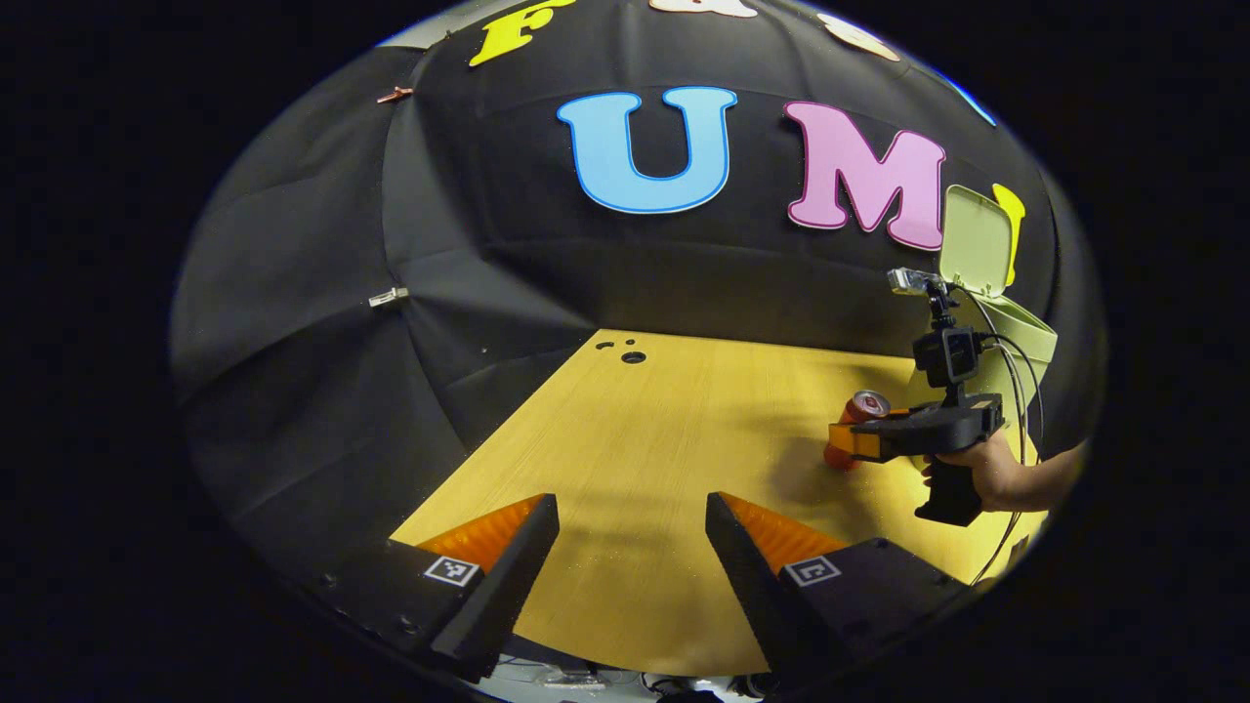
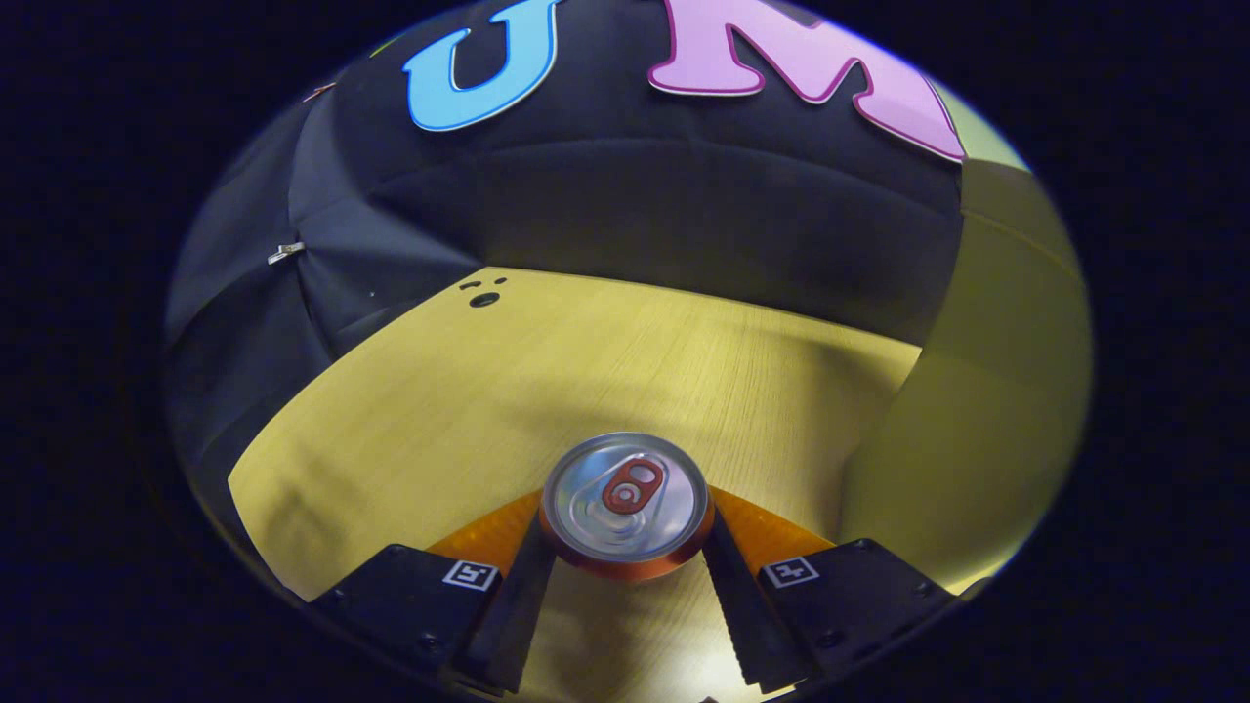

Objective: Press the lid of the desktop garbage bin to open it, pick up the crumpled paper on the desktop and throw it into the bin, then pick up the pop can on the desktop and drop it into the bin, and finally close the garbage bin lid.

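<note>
The left gripper [image 1: 633, 532] hangs low over the yellow wooden table top [image 1: 625, 439] with its two fingers spread wide and nothing between them. Seen from the left gripper view, the right gripper [image 1: 842, 441] is far off on the right side of the table, held by a hand [image 1: 988, 467] with a bare forearm behind it. Its fingers reach to the round red pop can with a silver top [image 1: 863, 414], which stands upright on the table. In the right gripper view the can [image 2: 625, 503] sits right between the right gripper's [image 2: 625, 542] two fingers, one finger on each side and both look to be touching it. The can's silver top faces up, with a red pull tab in the middle. Just behind the right gripper in the left gripper view stands the pale green plastic garbage bin [image 1: 1023, 342], close to the black cloth wall. Its flat pale green lid [image 1: 975, 240] is flipped up and stands open. In the right gripper view the bin's pale green side [image 2: 986, 391] rises at the right edge, near the can. Three small dark holes [image 1: 625, 351] sit in the far end of the table top.
</note>
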The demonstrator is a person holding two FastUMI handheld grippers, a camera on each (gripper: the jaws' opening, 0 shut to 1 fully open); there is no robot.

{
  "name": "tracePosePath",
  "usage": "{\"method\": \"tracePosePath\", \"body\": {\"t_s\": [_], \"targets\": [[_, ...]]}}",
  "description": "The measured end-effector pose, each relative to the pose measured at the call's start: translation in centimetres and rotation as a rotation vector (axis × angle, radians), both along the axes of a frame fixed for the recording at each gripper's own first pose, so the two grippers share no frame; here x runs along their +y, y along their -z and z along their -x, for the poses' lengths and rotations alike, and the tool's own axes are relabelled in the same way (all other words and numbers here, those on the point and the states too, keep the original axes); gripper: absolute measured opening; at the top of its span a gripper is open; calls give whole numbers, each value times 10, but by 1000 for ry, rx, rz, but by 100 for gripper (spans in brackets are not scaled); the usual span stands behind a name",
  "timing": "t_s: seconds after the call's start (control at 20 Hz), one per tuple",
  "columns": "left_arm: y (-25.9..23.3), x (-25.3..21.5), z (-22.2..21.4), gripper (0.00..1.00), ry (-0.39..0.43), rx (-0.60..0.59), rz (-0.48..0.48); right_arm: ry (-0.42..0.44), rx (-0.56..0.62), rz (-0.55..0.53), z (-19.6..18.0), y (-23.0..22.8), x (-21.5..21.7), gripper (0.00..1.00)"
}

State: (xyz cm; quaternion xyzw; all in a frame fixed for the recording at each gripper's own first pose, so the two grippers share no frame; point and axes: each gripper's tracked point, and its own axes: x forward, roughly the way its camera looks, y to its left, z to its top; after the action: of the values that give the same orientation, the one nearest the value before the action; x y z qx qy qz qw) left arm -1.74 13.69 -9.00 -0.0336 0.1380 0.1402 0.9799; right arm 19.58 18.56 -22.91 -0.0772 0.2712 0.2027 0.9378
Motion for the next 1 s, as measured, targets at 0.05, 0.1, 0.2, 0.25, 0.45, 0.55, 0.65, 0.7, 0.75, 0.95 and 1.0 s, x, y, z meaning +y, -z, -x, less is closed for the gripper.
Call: {"method": "tracePosePath", "body": {"t_s": [0.05,0.1,0.2,0.25,0.45,0.55,0.65,0.7,0.75,0.95,1.0], "targets": [[-3,-3,-3,98,6,-11,5,-6,-13,-5,2,-10,-1,87],[-4,-5,-4,98,11,-17,6,-12,-24,-14,4,-21,0,83],[-4,-8,-4,98,22,-23,5,-31,-50,-50,11,-47,3,83],[-2,-9,-5,98,30,-27,9,-41,-67,-61,15,-61,3,82],[3,-12,-4,98,58,-35,28,-106,-151,-55,28,-116,6,82],[4,-11,-6,98,66,-45,35,-128,-198,-49,35,-144,8,82],[6,-9,-7,98,76,-53,41,-148,-253,-39,41,-175,10,82],[6,-6,-8,98,80,-56,40,-157,-286,-33,42,-190,12,82],[8,-5,-8,97,89,-58,42,-158,-311,-30,42,-203,12,82],[12,0,-15,98,133,-65,43,-128,-387,-42,45,-250,6,82],[12,1,-17,98,144,-68,42,-116,-405,-40,46,-260,2,82]]}}
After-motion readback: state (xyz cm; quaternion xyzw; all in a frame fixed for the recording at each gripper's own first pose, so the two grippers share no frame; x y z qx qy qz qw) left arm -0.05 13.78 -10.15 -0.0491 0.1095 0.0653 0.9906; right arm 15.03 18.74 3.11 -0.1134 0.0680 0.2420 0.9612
